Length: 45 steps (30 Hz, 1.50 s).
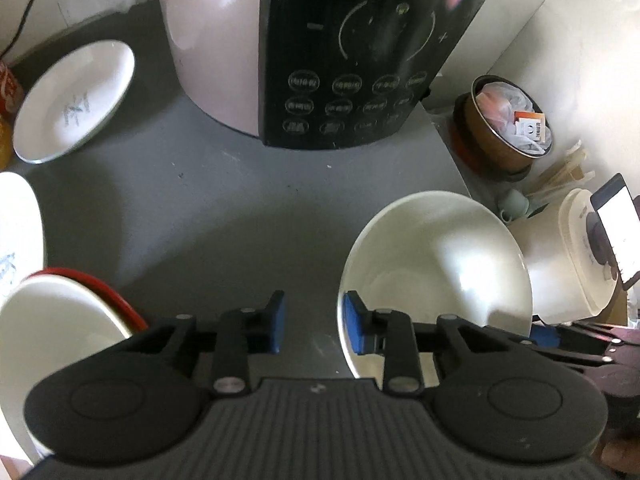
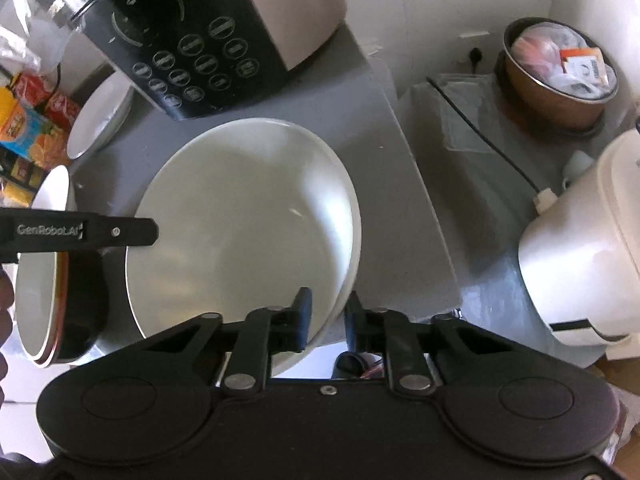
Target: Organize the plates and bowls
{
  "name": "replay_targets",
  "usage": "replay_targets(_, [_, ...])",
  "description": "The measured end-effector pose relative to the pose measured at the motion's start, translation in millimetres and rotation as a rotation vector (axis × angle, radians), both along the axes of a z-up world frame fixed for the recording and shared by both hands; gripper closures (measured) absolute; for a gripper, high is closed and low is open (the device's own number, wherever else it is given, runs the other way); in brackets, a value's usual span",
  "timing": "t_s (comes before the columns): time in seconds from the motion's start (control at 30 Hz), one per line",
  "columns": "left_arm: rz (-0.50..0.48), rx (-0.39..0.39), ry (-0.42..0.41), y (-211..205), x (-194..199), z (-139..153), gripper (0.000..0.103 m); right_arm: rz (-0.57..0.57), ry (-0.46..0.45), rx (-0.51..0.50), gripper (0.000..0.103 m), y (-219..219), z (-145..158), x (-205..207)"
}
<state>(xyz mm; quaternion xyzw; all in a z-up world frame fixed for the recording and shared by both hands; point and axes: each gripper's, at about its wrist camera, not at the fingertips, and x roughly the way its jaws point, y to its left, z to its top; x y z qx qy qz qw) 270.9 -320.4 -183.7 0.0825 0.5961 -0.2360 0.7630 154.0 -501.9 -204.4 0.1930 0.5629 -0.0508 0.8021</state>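
Two plates and two bowls show on the grey surface (image 1: 240, 208), and none of them looks gathered into one pile yet. Starting at the left edge, a patterned plate (image 1: 74, 100) lies flat near the far left corner, just beside the cooker (image 1: 320, 52); a second patterned plate (image 1: 18, 232) sits nearer along the same edge, mostly cut off by the frame. Touching or overlapping it at the near left is a red-rimmed bowl (image 1: 60, 312), white inside. Next comes the left tool (image 1: 312, 318), its blue pads spread apart with only bare surface between them, so it is released and holds nothing. Further right, the white bowl (image 2: 248, 216) is tilted, and the right tool (image 2: 326, 318) is clenched on its near rim, one finger inside and one outside; I cannot tell whether the bowl's far side rests on the surface or is lifted clear. Off the right edge, on a lower ledge, stand a brown pot (image 2: 560, 80) stuffed with bags and a white rice cooker (image 2: 580, 264). By my judgement the task is early: the white bowl is in hand and probably bound for the red-rimmed bowl, while stacking the two plates is left to do
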Motion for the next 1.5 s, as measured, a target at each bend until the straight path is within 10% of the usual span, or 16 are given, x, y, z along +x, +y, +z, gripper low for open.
replay_targets(0.17, [-0.009, -0.016, 0.028, -4.1, 0.5, -6.6, 0.097, 0.013, -0.013, -0.017, 0.087, 2.3, 3.9, 3.5])
replay_targets(1.5, [0.111, -0.198, -0.153, 136.1, 8.9, 111.8, 0.097, 0.125, -0.221, -0.026, 0.086, 115.5, 108.5, 20.5])
